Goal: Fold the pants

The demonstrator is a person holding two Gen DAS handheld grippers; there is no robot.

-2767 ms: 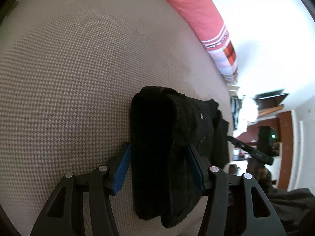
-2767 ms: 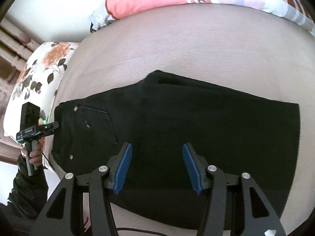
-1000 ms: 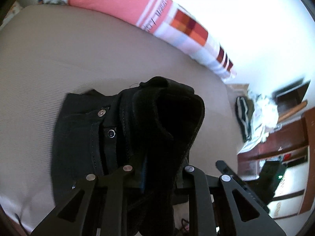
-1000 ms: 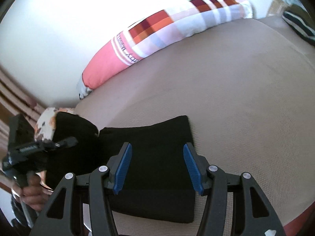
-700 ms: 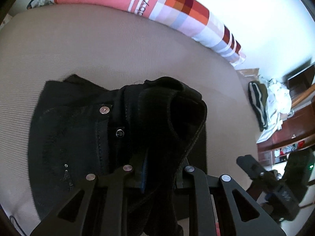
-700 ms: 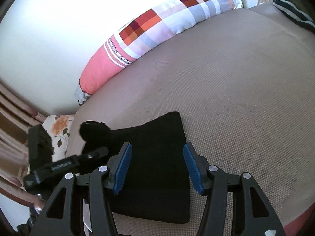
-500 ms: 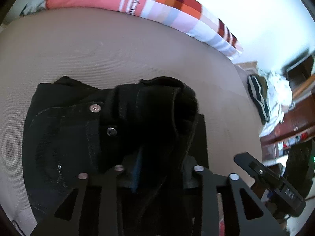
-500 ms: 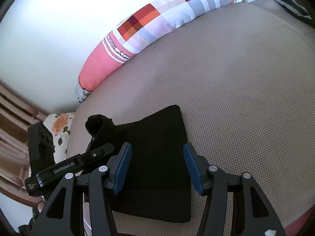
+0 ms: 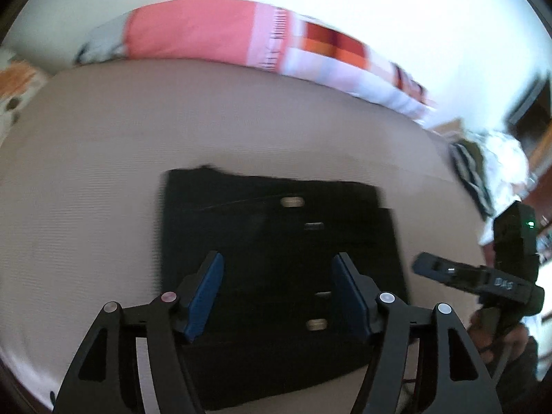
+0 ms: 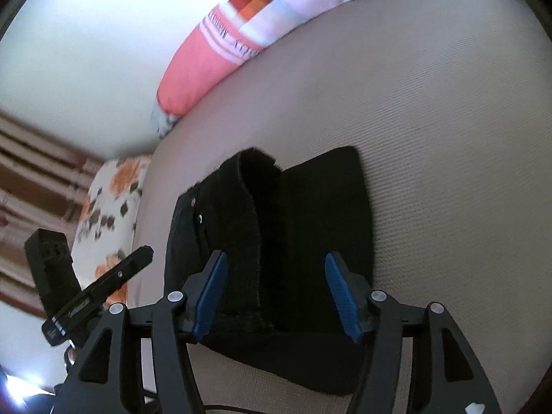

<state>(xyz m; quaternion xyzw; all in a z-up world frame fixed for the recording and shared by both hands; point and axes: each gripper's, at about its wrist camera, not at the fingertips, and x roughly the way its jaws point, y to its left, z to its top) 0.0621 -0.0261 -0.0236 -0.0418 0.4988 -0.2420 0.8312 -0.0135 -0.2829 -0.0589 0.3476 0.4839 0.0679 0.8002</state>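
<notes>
The black pants lie folded into a rectangle on the beige bed. My left gripper hovers over their near half. Its jaws are opening, and the blue pads touch no cloth. In the right wrist view the pants have a raised ridge of folded cloth along their left half, with metal buttons showing. My right gripper hangs low over the near edge. Its jaws are opening slightly, with the ridge in line between the pads and neither pad pressing on it. Each gripper shows in the other's view: the right gripper and the left gripper.
A long pink and checked pillow runs along the far side of the bed by the white wall. A floral pillow sits at the left end. Striped and white clothes are piled past the right end, near dark wooden furniture.
The left gripper carried the doubled cloth over the waist part, let it go and drew back with its jaws apart. The pants now lie nearly flat. The right gripper sank closer to them.
</notes>
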